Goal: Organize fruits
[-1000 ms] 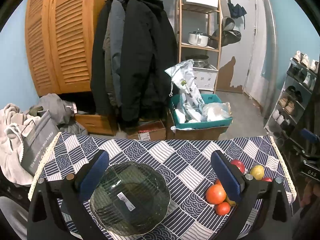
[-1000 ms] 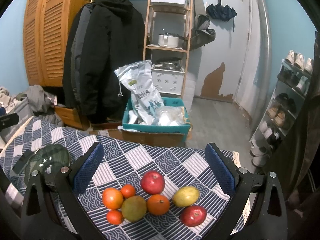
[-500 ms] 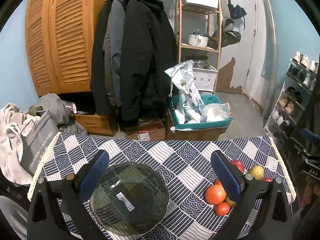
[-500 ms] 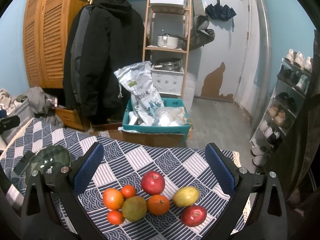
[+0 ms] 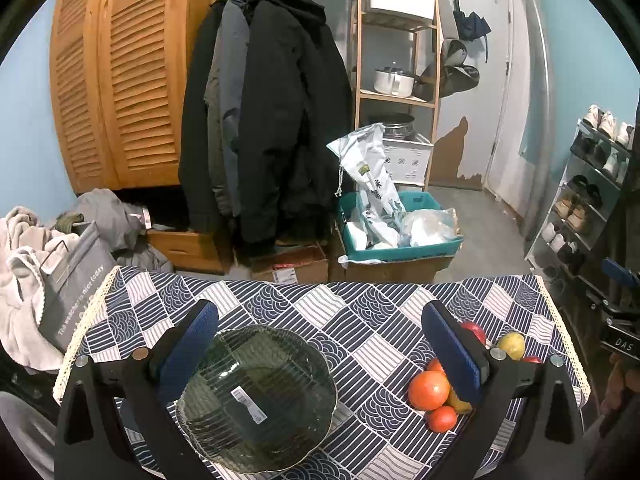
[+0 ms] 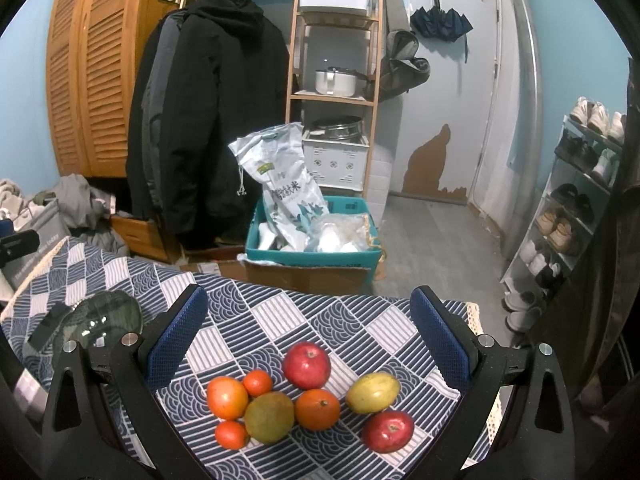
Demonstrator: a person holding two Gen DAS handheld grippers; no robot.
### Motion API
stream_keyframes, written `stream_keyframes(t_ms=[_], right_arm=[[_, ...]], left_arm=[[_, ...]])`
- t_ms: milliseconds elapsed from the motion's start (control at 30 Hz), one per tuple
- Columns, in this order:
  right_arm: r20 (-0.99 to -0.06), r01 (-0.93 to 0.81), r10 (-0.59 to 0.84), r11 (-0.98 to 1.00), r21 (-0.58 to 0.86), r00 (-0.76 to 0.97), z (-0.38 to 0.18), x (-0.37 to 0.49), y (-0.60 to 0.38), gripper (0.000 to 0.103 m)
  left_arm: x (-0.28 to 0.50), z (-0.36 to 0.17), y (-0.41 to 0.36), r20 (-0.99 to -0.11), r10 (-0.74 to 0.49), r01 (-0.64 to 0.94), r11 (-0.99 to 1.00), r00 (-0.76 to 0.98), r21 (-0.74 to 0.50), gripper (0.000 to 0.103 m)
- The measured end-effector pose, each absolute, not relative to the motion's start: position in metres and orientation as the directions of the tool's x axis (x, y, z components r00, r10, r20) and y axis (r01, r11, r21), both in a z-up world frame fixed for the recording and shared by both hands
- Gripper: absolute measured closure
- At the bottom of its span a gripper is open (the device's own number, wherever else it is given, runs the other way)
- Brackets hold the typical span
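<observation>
Patterned cloth-covered surface (image 5: 360, 320) being viewed, glass plate (image 5: 256, 396) lying left, fruit (image 6: 308, 396) clustered right, coats (image 5: 272, 120) hanging behind, left hand-held gripper (image 5: 320, 344) and right hand-held gripper (image 6: 308, 332) being held spread, empty.

Left of the left gripper's jaws, beyond the table edge, a grey bag (image 5: 76, 280) carries white lettering reading "The weather is nice today". Far right of those jaws, a black device (image 5: 622, 344) shows the letters "DAS". Between the jaws, a white barcode sticker (image 5: 249, 404) sits on the glass plate (image 5: 224, 360), its print too small to read. Ahead of the right gripper's jaws, a white sack (image 6: 284, 188) bears Chinese characters, not clearly legible.
</observation>
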State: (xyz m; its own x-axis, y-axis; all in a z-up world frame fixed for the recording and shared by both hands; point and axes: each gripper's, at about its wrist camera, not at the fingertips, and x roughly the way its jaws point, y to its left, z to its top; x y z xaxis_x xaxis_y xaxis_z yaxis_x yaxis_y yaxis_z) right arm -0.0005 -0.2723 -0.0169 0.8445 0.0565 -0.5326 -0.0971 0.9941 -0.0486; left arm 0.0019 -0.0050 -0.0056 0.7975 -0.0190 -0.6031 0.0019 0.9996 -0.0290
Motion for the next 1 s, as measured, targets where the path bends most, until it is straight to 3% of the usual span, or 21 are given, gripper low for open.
stream_keyframes(t_ms=[1000], right_arm=[[-0.533,-0.097,0.058,0.994,-0.045,0.844,-0.0168,-0.0009,-0.2728,0.003]], left_arm=[[0.0015,-0.0026,-0.0048,-0.593,-0.015,0.004,1.000,0.805,-0.020,0.000]])
